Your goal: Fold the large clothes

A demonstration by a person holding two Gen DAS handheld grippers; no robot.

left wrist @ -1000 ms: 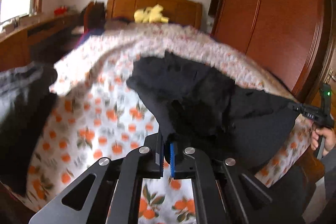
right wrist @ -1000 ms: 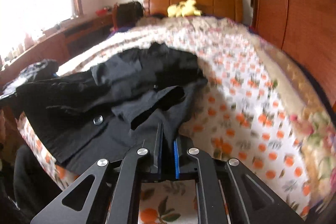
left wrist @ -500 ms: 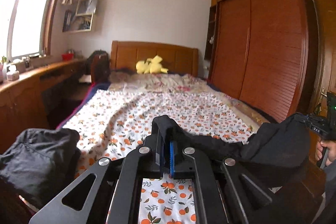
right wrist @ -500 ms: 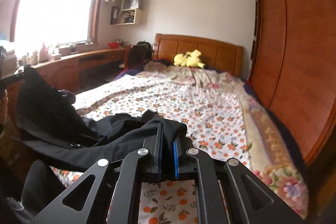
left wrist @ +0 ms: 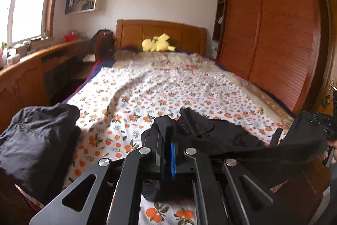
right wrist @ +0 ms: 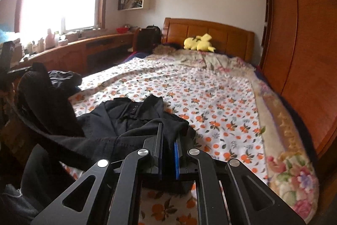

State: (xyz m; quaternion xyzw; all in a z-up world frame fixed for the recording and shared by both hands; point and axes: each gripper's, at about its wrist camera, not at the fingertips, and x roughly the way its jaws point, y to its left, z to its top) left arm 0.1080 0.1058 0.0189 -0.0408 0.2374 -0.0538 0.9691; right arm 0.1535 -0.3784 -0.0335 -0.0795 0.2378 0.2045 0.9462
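Currently both jaws are clamped shut on the black garment [left wrist: 212,132]: left gripper [left wrist: 167,140] and right gripper [right wrist: 168,138] each pinch an edge, cloth stretched low-centre above the floral bedsheet [left wrist: 168,88].

garment [right wrist: 130,119]: matt black cloth | wardrobe [left wrist: 280,35]: glossy wood | sheet [left wrist: 168,88]: printed cloth

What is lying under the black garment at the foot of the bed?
The orange-print bedsheet shows all around the black garment and below its lifted near edge. Whatever sits directly beneath the garment's middle is covered and cannot be seen.
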